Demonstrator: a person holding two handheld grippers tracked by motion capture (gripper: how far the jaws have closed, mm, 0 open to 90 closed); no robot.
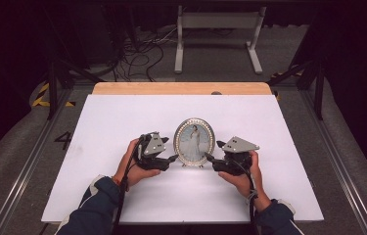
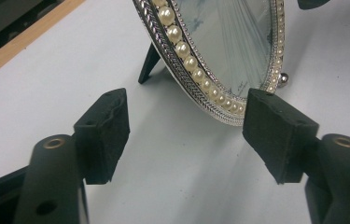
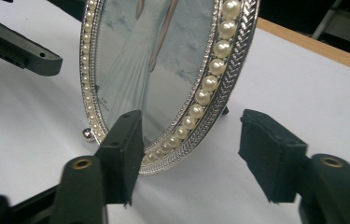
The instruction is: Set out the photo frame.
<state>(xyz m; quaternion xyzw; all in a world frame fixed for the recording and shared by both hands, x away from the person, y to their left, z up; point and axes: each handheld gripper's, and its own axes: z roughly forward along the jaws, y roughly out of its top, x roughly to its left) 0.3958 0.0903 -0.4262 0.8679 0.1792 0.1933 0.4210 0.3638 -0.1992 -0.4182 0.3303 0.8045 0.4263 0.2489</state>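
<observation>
An oval picture frame (image 1: 194, 142) with a silver rim and a ring of pearls stands upright on the white table top (image 1: 122, 186), propped by a black kickstand (image 2: 148, 65). It holds a photo of a figure in a long pale dress (image 3: 130, 60). My left gripper (image 1: 172, 158) is just left of the frame's lower edge, my right gripper (image 1: 210, 158) just right of it. In the left gripper view the left gripper (image 2: 189, 135) is open, the rim (image 2: 219, 105) just beyond its pads. The right gripper (image 3: 196, 156) is open around the frame's lower rim (image 3: 182, 140), with a gap at the pads.
A wooden strip (image 1: 181, 88) runs along the table's far edge. Beyond it are a dark floor with cables (image 1: 142, 54) and a white stand (image 1: 217, 22). Metal rails (image 1: 24, 161) flank the table. The person's dark sleeves (image 1: 95, 205) enter from the near edge.
</observation>
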